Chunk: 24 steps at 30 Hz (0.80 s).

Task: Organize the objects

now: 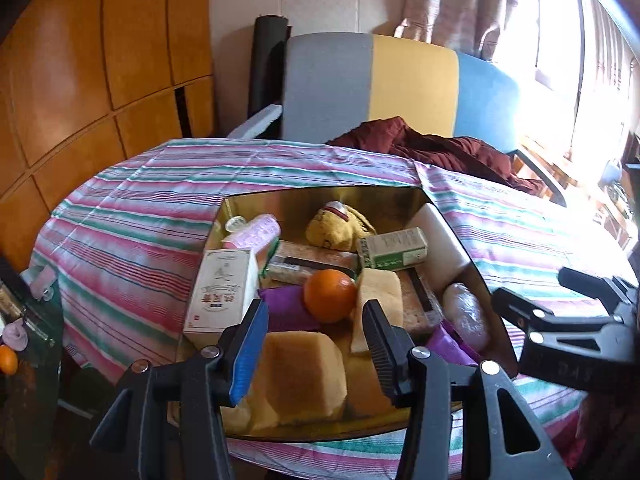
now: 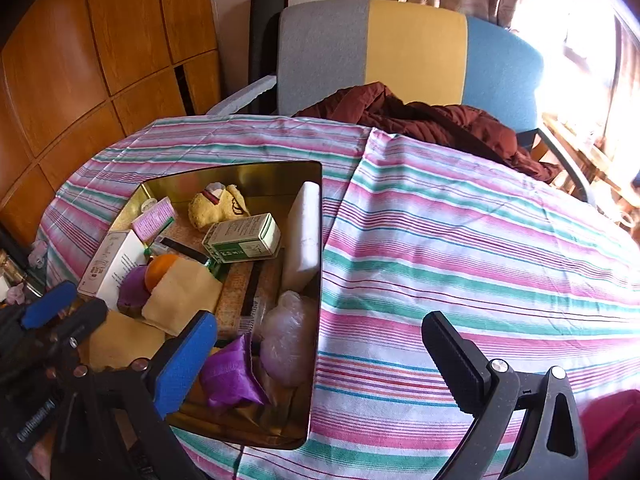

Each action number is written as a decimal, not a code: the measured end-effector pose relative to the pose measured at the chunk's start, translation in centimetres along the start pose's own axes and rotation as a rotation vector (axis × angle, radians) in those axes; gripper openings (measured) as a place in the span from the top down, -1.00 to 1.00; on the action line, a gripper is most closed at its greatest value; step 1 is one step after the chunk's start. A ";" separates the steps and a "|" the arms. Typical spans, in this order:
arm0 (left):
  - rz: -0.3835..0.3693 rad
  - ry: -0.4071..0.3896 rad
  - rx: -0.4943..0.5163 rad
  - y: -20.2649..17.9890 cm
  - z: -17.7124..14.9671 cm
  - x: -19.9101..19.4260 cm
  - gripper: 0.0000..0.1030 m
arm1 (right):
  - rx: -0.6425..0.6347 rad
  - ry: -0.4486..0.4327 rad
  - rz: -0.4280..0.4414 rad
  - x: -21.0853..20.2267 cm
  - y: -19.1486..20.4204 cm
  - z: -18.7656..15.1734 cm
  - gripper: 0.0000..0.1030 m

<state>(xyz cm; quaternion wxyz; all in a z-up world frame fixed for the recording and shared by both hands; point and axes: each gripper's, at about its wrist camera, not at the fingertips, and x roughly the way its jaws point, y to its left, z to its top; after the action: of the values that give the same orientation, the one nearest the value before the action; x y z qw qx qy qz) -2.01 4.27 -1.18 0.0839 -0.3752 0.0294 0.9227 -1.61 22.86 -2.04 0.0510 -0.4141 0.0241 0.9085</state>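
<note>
Left gripper (image 1: 316, 324), jaws spread and empty, hovers over the gold tin (image 1: 320, 194); the orange (image 1: 329, 295) lies at 12 o'clock, nearer it than right gripper (image 2: 320, 344), also spread, over the striped surface (image 2: 460, 248).

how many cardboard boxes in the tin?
2. White box with red print stands against the tin's left wall; green-and-white box lies near the middle, by the yellow plush. Clutter may hide more.

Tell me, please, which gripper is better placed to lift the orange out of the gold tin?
Left. The left gripper hangs open just short of the orange; the right gripper hangs open over the striped cloth beside the tin.
</note>
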 end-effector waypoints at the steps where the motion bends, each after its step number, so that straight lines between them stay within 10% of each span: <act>1: 0.015 0.004 0.000 0.0 0.1 0.0 0.04 | -0.005 -0.011 -0.009 -0.2 0.1 -0.2 -0.99; 24: 0.049 -0.024 -0.079 1.2 0.3 -1.1 0.03 | -0.038 -0.056 0.019 -0.8 2.4 -1.6 -0.99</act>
<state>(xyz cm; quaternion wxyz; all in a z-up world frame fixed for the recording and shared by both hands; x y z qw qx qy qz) -1.68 2.94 -0.22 0.0469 -0.3665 0.0013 0.9293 -0.22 20.24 -2.47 0.0352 -0.3893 0.0094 0.9204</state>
